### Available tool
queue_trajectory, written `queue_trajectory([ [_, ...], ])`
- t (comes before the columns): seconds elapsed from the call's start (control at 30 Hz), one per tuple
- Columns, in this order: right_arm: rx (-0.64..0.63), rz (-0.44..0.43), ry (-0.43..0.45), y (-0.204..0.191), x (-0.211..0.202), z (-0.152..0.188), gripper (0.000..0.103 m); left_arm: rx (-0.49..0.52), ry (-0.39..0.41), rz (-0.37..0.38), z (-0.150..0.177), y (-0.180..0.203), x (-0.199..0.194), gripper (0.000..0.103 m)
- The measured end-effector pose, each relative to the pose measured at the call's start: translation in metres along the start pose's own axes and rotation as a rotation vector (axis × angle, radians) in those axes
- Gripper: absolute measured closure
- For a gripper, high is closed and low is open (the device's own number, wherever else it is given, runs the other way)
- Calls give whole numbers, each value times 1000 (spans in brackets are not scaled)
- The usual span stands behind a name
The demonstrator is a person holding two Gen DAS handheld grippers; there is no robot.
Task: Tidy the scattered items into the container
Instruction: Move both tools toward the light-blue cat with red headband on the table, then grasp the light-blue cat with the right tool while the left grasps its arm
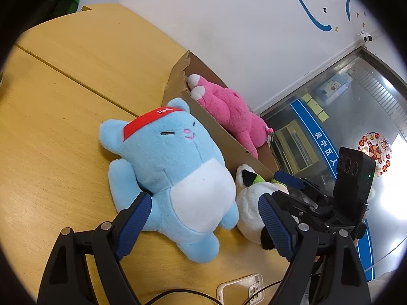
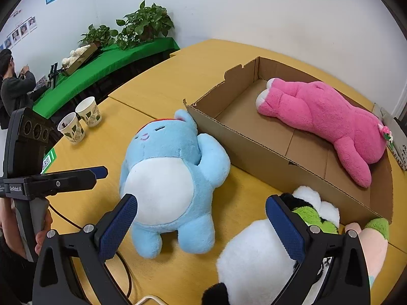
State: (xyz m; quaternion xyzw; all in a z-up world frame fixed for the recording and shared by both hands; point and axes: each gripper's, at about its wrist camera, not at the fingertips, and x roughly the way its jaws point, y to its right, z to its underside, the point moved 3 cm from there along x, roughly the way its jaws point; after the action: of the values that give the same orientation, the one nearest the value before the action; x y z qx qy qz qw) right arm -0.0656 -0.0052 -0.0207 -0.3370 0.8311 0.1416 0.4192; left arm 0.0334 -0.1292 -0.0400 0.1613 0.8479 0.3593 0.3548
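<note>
On the yellow wooden table (image 2: 152, 76) sits an open brown cardboard box (image 2: 254, 152), and so far only one toy has made it in: a fluffy pink plush animal (image 2: 318, 111) lying face down along the far side. I'd call that roughly a third done, going by what shows.

Still out: a light blue plush cat with a red headband and white belly (image 1: 175, 167), on its back right against the box's near wall, and a white plush panda with black ears and green bits (image 2: 257, 254) beside it, close to the box corner. A pinkish soft toy with a green end (image 2: 374, 239) pokes in at the edge too, can't tell much about it.

Left gripper (image 1: 203, 218) is spread wide with the blue cat's lower body between the pads, nothing gripped. Right gripper (image 2: 203, 228) is wide as well, one finger resting by the panda, holding nothing.

Other stuff: two paper cups (image 2: 81, 122) off to the side, a phone in a clear case (image 1: 241, 289) and a black cable (image 1: 178, 294) near the table's front edge. The two grippers are close together, so they could get in each other's way.
</note>
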Motion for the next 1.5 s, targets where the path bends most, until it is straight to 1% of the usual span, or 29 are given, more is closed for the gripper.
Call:
queue_trajectory([
  [0.17,-11,0,4,-5,3,1,1,11,10,-2,4,5,-2,17],
  [0.33,2,-19,-7,-1,10,-8,1,-28,26,-13,1,-7,-4,17],
  [0.47,4,-25,-15,1,14,-17,1,-60,40,1,-1,-17,-5,17],
  [0.57,-5,-47,-50,-5,30,-22,1,-93,47,-4,-4,-29,-3,17],
  [0.67,-17,-59,-134,-15,61,-22,3,-118,41,-14,-5,-41,1,17],
  [0.7,-23,-67,-161,-19,71,-20,5,-123,37,-17,-5,-44,1,17],
  [0.77,-24,-111,-192,-27,85,-14,6,-133,29,-20,-2,-51,2,17],
  [0.8,-4,-151,-195,-29,87,-13,8,-138,28,-23,-1,-54,2,17],
  [0.83,9,-171,-195,-30,88,-11,9,-144,28,-26,0,-57,1,17],
  [0.93,39,-192,-174,-31,85,-4,14,-151,19,-29,3,-65,-1,17],
  [1.03,121,-273,-173,-32,78,9,18,-143,3,-27,6,-68,-2,17],
  [1.1,175,-323,-168,-38,74,20,19,-142,0,-41,7,-73,-4,17],
  [1.13,202,-348,-169,-41,72,26,19,-150,5,-34,7,-76,-7,17],
  [1.23,220,-392,-190,-48,63,37,19,-162,15,-22,6,-83,-16,17],
  [1.27,210,-376,-176,-47,57,36,19,-160,15,-22,7,-84,-18,17],
  [1.33,200,-304,-111,-36,40,24,19,-163,16,-20,7,-87,-20,17],
  [1.37,199,-266,-78,-30,34,17,16,-164,16,-20,8,-88,-21,17],
  [1.4,195,-227,-64,-24,34,11,14,-168,12,-20,9,-90,-21,17],
  [1.47,166,-132,-90,-17,45,6,15,-148,-6,-38,12,-88,-18,17],
  [1.5,145,-84,-107,-14,53,5,24,-135,-20,-46,13,-86,-16,17],
])
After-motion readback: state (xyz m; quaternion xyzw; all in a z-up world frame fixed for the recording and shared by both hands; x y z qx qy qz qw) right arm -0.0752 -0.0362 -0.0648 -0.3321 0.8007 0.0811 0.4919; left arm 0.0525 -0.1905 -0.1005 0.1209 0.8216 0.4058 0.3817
